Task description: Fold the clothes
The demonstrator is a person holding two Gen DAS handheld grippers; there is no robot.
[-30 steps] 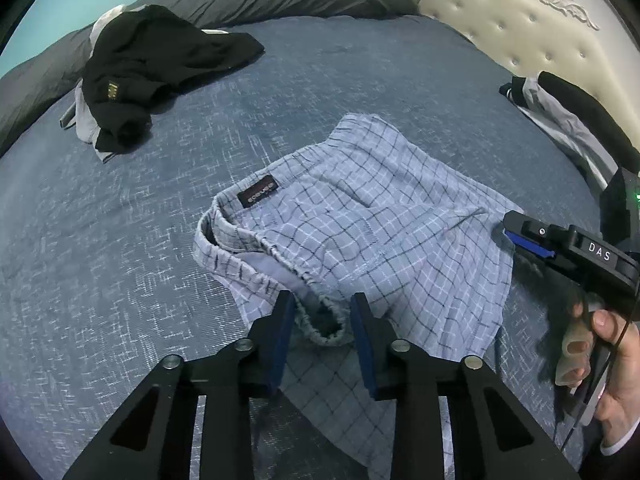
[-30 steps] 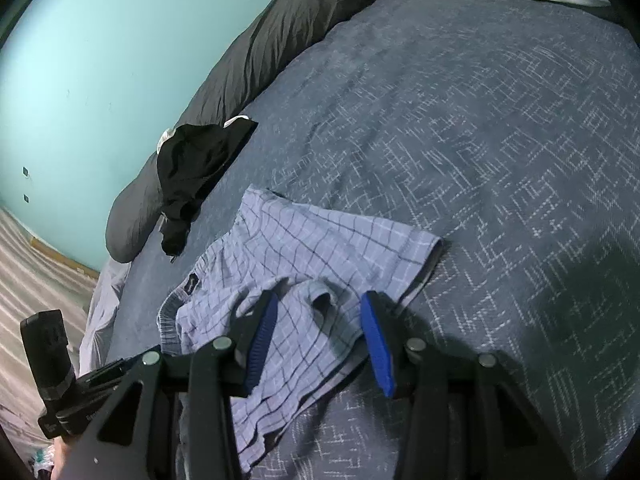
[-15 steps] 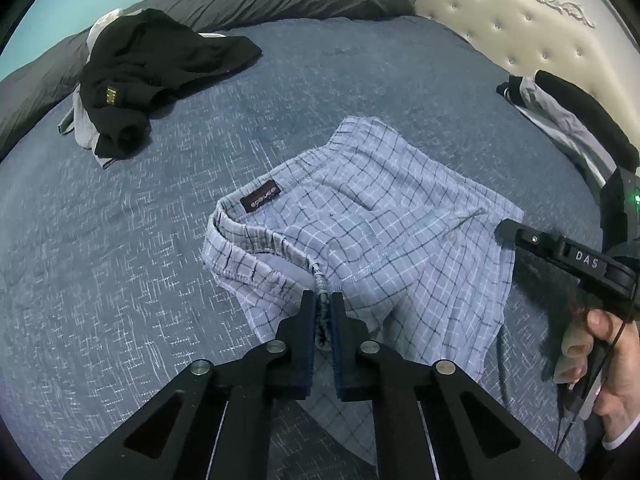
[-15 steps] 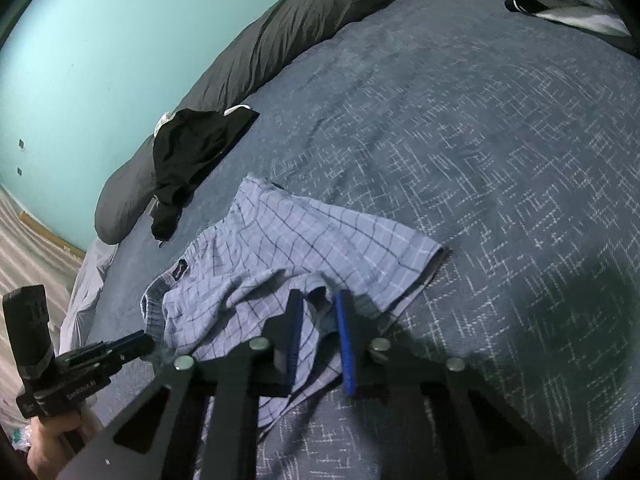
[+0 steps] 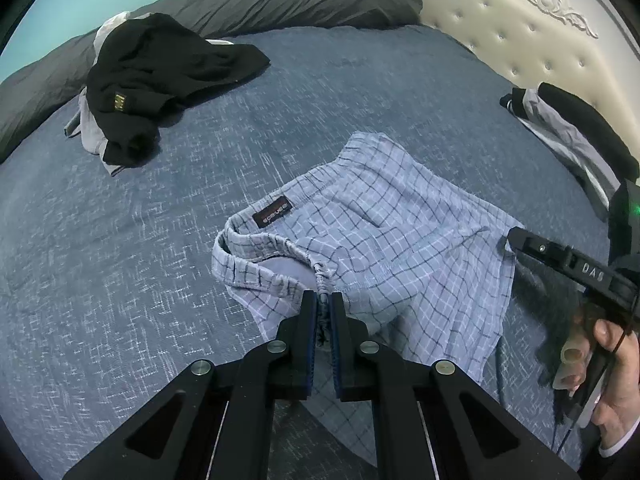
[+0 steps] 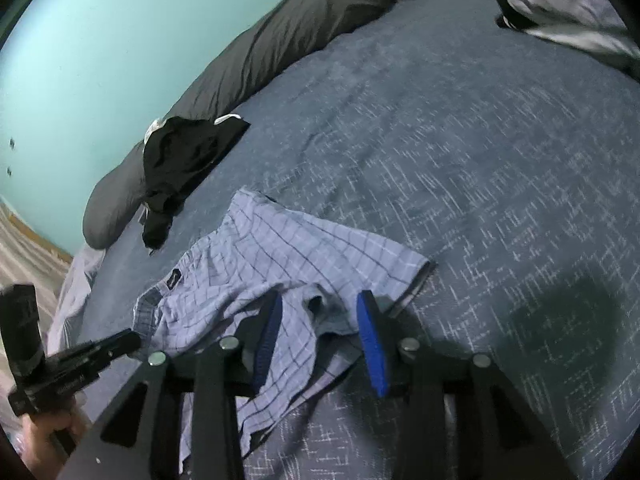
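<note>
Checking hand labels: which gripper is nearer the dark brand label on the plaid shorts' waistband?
Left. The left gripper is clamped on the waistband just below the brand label. The right gripper is opening at the leg hem of the plaid shorts, farther away.

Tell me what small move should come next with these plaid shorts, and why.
Probably close the right gripper back on the hem. Its jaws are opening with a fold of the plaid shorts between them, unpinched, while the left gripper is shut on the waistband. Both ends need holding before lifting to fold.
</note>
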